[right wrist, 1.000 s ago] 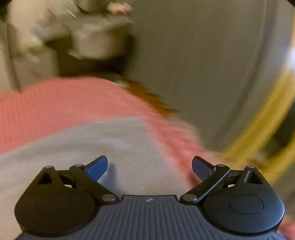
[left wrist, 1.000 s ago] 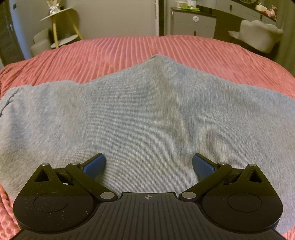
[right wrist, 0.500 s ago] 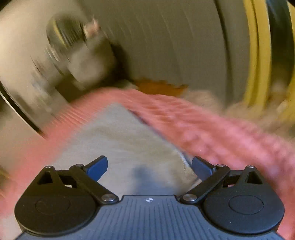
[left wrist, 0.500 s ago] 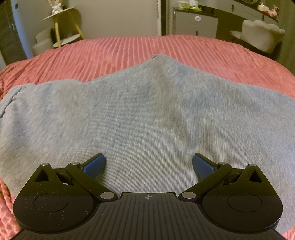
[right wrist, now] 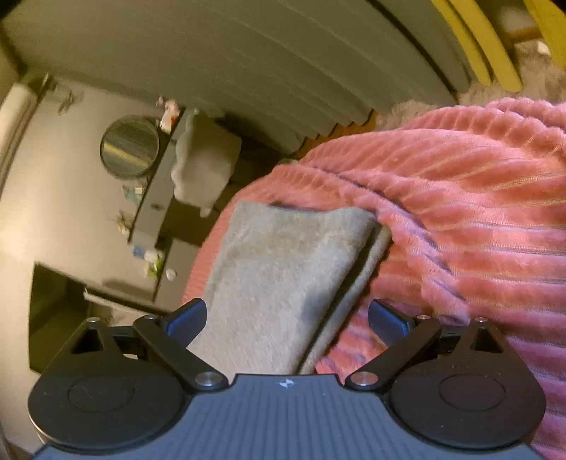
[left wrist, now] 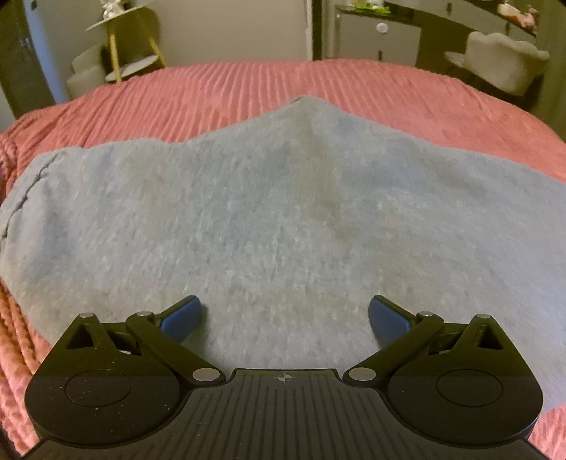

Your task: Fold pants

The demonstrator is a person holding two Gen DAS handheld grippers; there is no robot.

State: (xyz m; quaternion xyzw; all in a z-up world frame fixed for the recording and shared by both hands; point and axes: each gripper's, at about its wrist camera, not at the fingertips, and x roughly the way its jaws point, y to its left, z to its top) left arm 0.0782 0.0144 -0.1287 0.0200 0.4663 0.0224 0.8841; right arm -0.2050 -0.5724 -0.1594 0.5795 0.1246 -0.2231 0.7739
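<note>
The grey pants (left wrist: 283,212) lie spread flat across a pink ribbed bedspread (left wrist: 247,88), with a pointed peak at the far side. My left gripper (left wrist: 284,316) is open and empty, hovering low over the near part of the cloth. In the right wrist view the camera is rolled sideways. It shows one end of the pants (right wrist: 283,269) as two stacked layers on the bedspread (right wrist: 460,212). My right gripper (right wrist: 286,316) is open and empty, with the layered side edge of the cloth between its fingers.
A yellow-legged side table (left wrist: 123,46) and a grey seat stand beyond the bed at the left. A dresser (left wrist: 382,32) and a pale chair (left wrist: 502,60) stand at the right. A round mirror (right wrist: 129,147) and dark shelves show beyond the bed's end.
My right gripper has swung round and rolled sideways, from the bed's far edge to the layered end of the pants. My left gripper has barely moved.
</note>
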